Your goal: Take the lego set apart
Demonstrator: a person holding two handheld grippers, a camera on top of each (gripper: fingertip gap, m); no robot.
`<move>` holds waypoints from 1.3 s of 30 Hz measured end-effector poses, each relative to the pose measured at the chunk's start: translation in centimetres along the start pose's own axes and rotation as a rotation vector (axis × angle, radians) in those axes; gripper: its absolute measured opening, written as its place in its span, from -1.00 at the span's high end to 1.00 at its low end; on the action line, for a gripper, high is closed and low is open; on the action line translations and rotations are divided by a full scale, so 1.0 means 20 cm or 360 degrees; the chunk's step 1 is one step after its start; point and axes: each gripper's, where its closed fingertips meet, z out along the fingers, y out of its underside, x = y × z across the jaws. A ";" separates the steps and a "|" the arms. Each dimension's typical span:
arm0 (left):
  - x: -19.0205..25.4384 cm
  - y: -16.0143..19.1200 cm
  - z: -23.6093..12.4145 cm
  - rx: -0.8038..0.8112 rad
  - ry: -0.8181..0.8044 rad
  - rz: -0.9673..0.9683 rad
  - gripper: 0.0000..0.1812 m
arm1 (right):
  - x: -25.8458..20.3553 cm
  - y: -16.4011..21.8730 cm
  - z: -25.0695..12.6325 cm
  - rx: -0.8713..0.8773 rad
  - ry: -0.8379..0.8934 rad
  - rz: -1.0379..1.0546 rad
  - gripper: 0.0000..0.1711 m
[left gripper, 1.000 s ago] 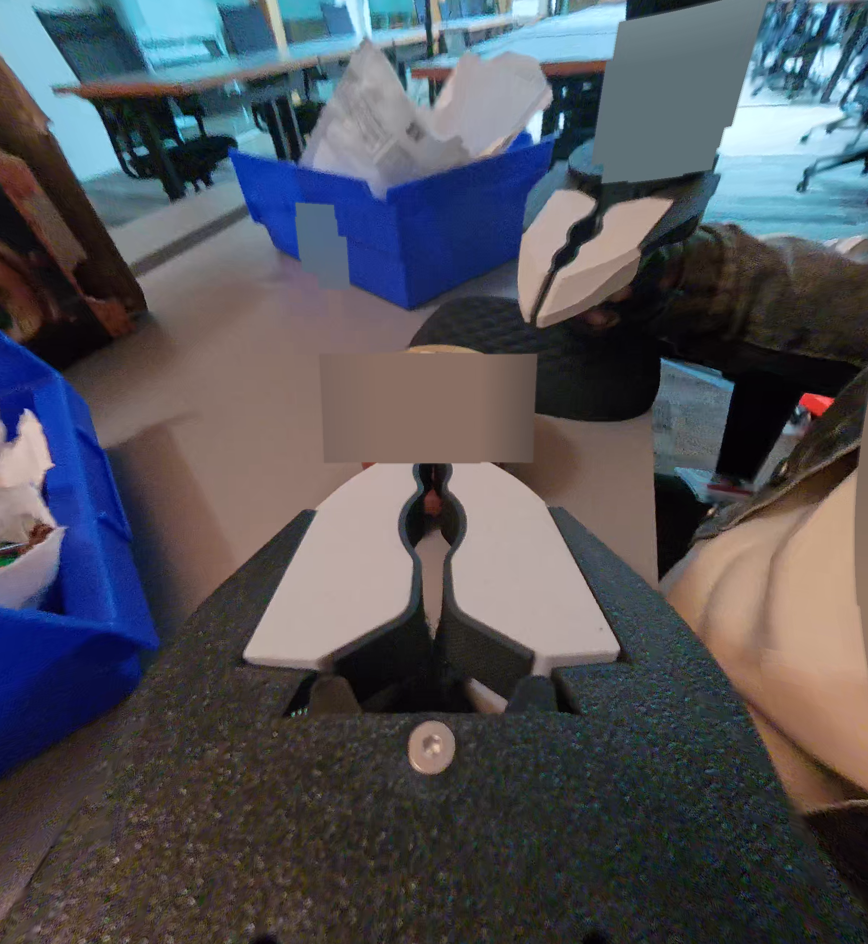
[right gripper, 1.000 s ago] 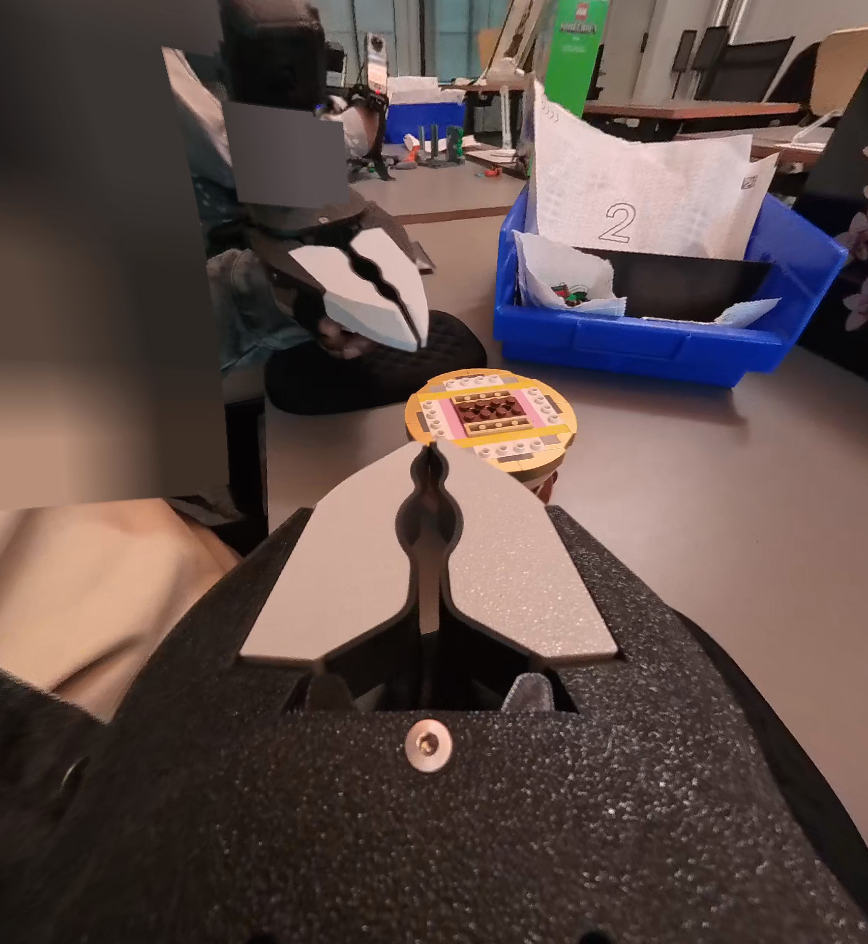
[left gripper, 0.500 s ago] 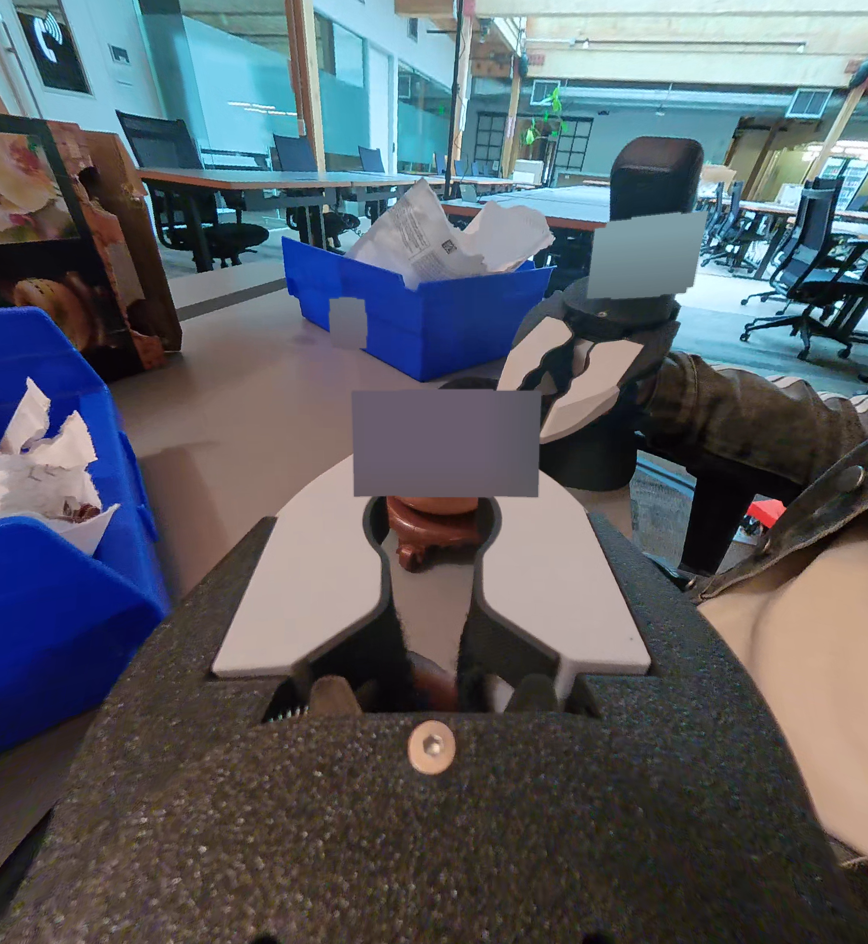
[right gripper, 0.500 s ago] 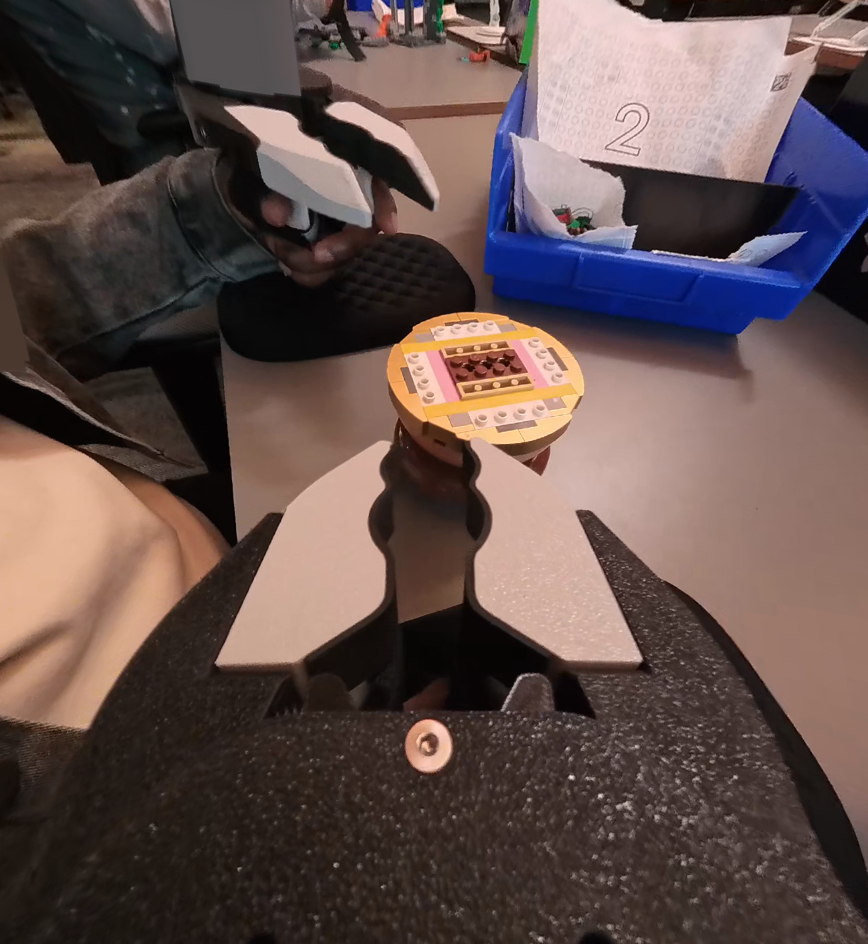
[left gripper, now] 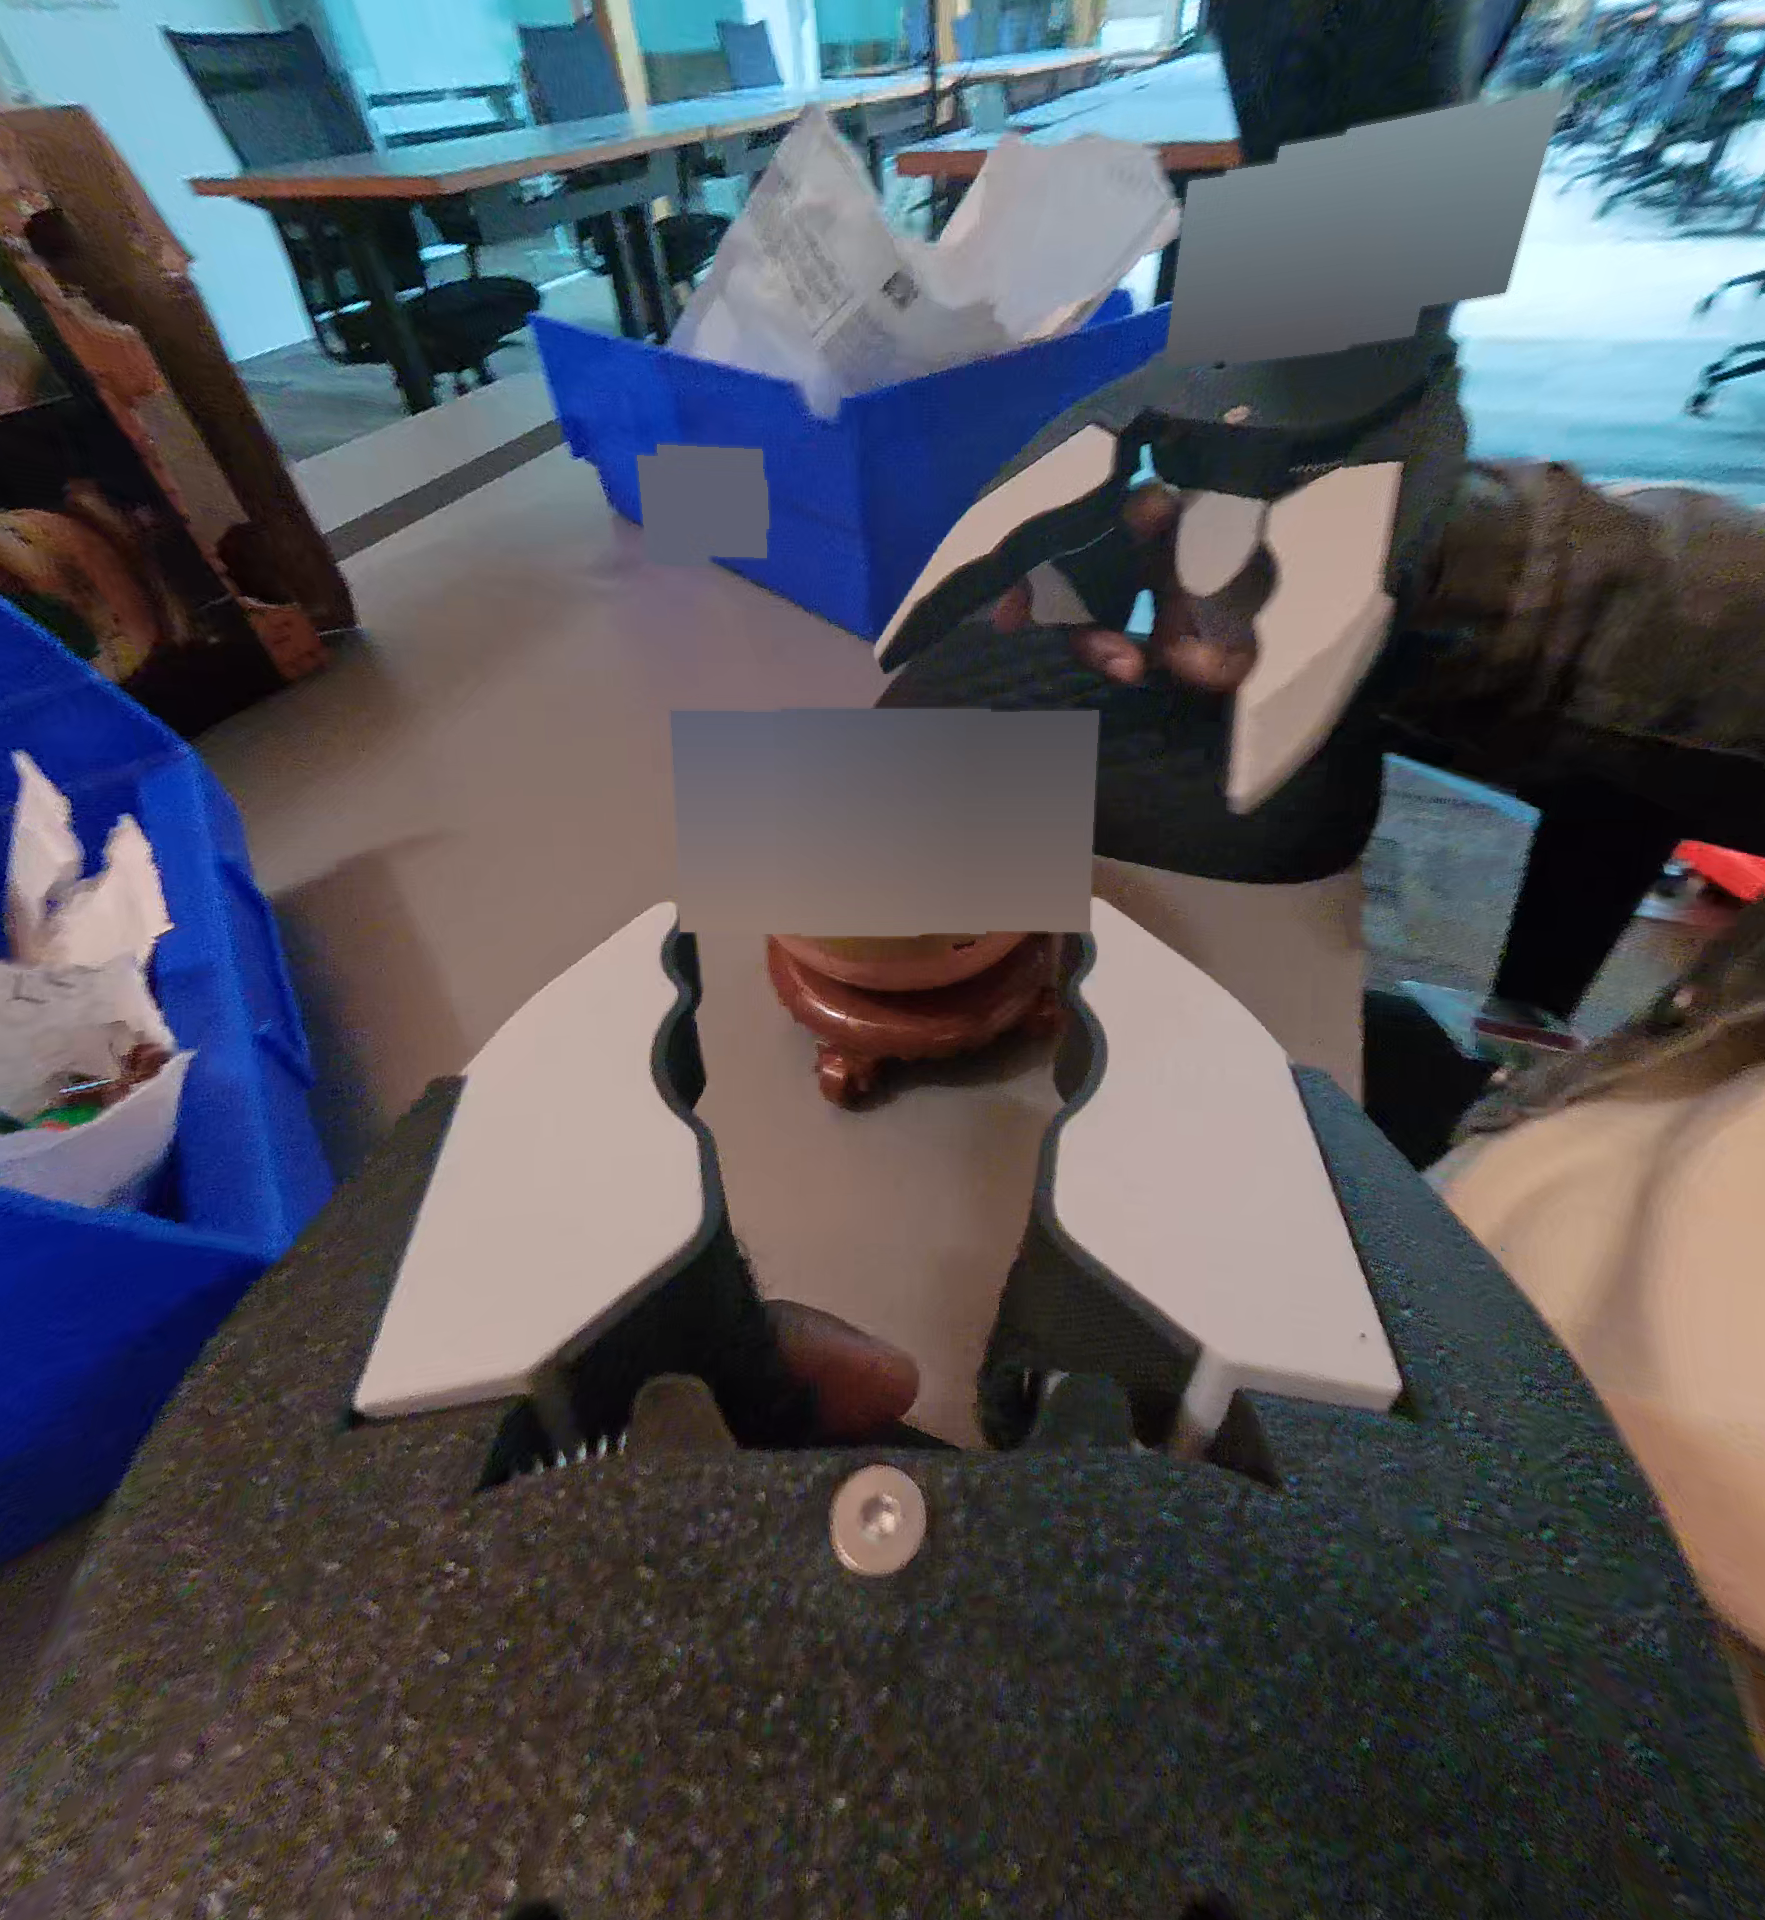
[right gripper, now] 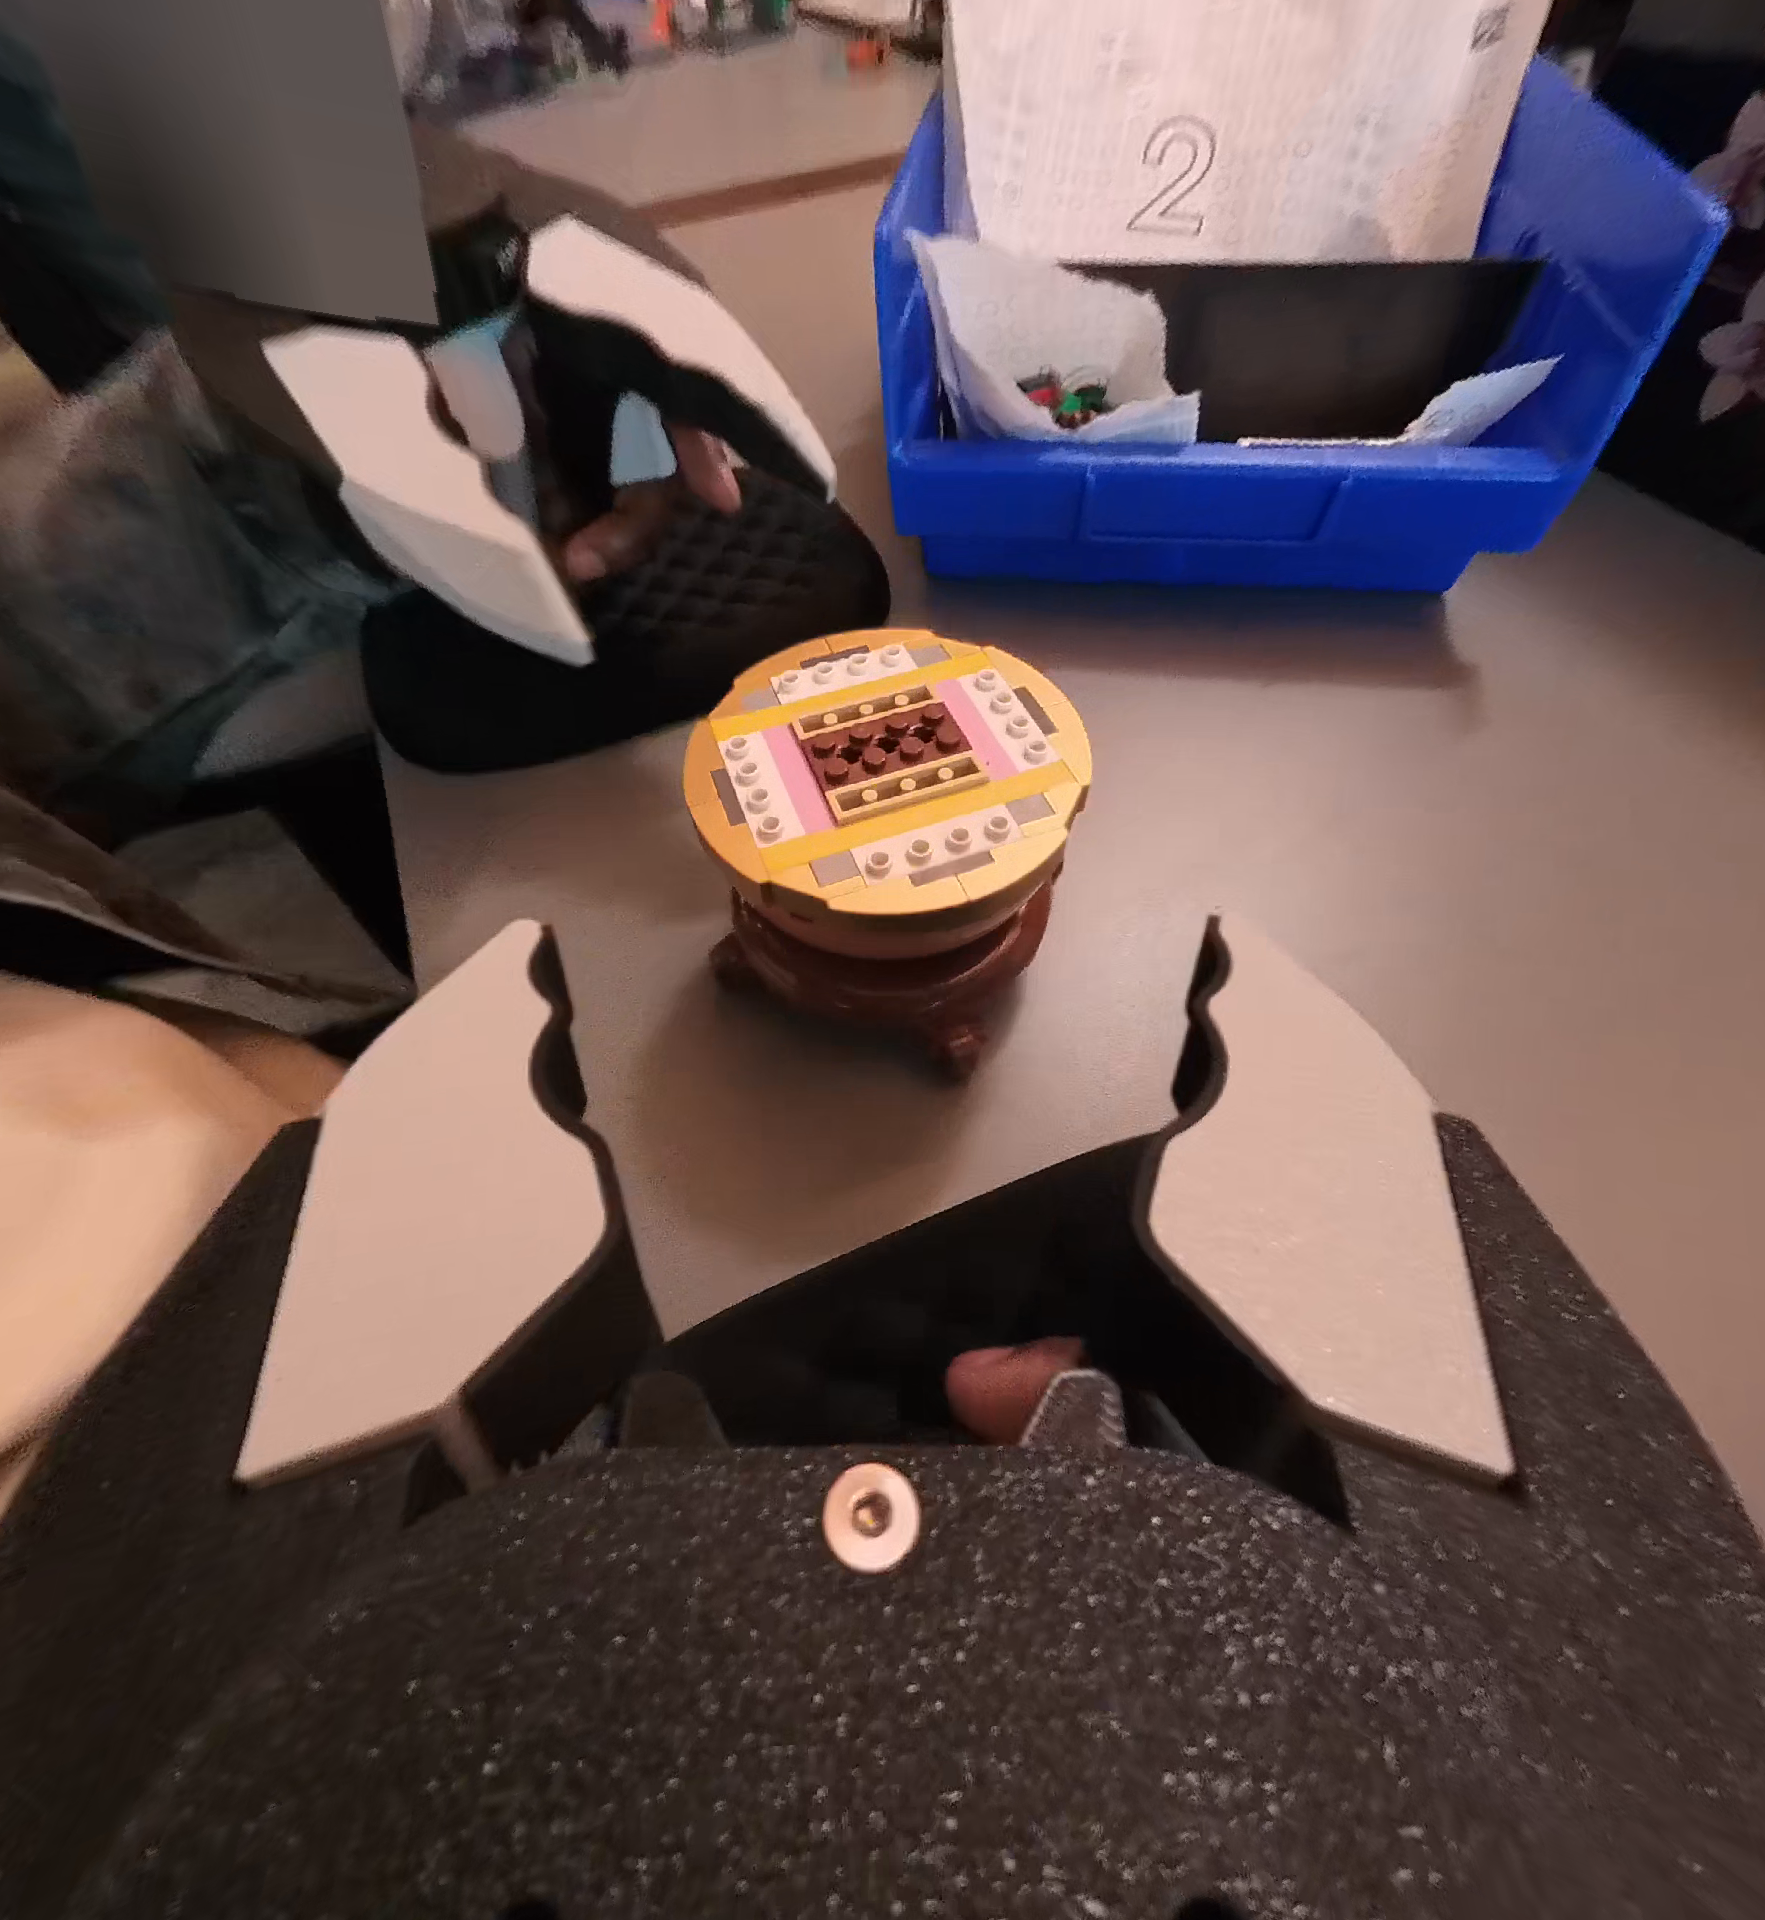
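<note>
In the right wrist view, the left gripper (right gripper: 545,436) hangs at ten o'clock, jaws spread and empty. The lego set (right gripper: 886,821) stands mid-tabletop (right gripper: 1377,831), untouched. The right gripper (right gripper: 873,997) gapes before it. It looks light, rigid and brittle at the seams: grip the brown base. Only this view shows its studded top; the left wrist view masks it.

lego set (right gripper: 888,790): glossy plastic | table (right gripper: 1377,831): smooth matt | bin (right gripper: 1221,509): shiny plastic, crumpled paper (right gripper: 1054,343)
</note>
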 end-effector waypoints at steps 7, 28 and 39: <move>-0.03 0.07 0.08 -0.0229 0.0165 -0.0656 0.49 | 0.01 -0.01 0.16 -0.0486 0.0026 -0.0471 -0.39; 0.03 0.11 0.13 -0.0315 0.0289 0.0217 0.34 | -0.03 0.06 0.31 -0.0414 -0.0427 -0.0741 -0.23; 0.03 0.12 0.12 -0.0314 0.0359 0.0277 0.45 | -0.04 0.07 0.30 -0.0456 -0.0417 -0.0757 -0.22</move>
